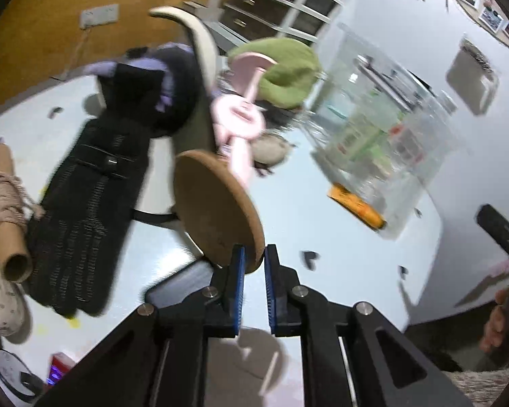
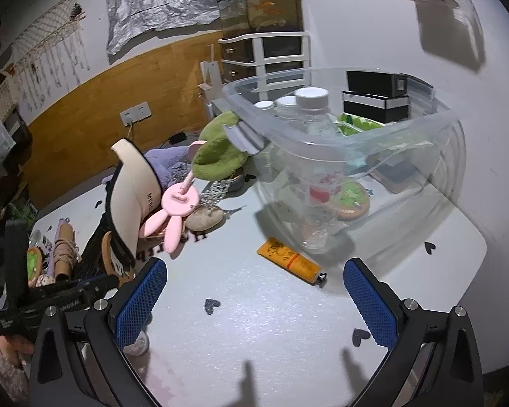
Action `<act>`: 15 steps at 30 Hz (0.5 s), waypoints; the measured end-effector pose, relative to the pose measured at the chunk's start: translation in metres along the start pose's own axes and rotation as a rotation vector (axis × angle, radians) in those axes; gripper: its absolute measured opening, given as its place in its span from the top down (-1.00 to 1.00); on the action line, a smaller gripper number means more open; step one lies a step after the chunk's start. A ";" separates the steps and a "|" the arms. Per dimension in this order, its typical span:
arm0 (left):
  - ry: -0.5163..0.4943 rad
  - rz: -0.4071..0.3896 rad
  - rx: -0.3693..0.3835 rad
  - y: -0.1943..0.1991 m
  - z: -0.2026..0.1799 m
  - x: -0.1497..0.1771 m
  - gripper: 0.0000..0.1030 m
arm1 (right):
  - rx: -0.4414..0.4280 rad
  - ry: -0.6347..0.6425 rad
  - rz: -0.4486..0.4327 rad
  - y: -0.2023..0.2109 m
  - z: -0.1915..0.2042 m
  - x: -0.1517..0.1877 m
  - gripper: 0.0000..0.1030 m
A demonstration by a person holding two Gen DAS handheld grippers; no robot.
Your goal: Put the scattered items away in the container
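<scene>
We hold a round cork coaster (image 1: 217, 210) by its rim alone, left of the clear container (image 1: 383, 142), so it could swing or slip out on the way over, or catch the container's wall. The left gripper (image 1: 254, 281) has its jaws nearly together, clamped on that edge, though blur makes the contact hard to judge. The right gripper (image 2: 254, 305) hangs in front of the container, jaws wide apart and empty, above the surface (image 2: 254, 322).

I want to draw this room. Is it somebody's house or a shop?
Most likely a room in a home. A fish tank stands on a plastic drawer unit by the wall, and a table is strewn with household bits beside a clear storage container.
</scene>
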State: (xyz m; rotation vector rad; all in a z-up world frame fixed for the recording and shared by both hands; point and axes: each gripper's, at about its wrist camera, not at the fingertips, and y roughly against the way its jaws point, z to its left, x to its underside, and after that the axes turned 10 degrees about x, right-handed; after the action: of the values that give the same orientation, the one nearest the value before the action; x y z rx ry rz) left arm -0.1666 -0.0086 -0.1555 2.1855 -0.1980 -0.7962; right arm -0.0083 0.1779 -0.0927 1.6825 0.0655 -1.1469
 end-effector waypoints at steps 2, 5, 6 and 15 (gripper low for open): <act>0.003 0.022 0.044 -0.003 -0.008 0.000 0.78 | 0.011 -0.023 0.010 -0.002 -0.006 0.000 -1.00; 0.021 0.049 0.141 -0.008 -0.022 0.004 0.84 | 0.026 -0.061 0.031 -0.007 -0.015 0.000 -1.00; 0.025 0.055 0.176 -0.011 -0.028 0.006 0.86 | 0.030 -0.074 0.041 -0.009 -0.018 0.001 -1.00; -0.020 0.154 0.133 -0.051 -0.046 0.026 0.99 | 0.049 -0.144 0.147 -0.030 -0.037 0.007 -1.00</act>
State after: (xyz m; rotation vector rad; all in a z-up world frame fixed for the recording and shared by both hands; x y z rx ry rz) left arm -0.1238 0.0449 -0.1820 2.2548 -0.4348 -0.7371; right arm 0.0030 0.2165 -0.1196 1.6141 -0.1745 -1.1627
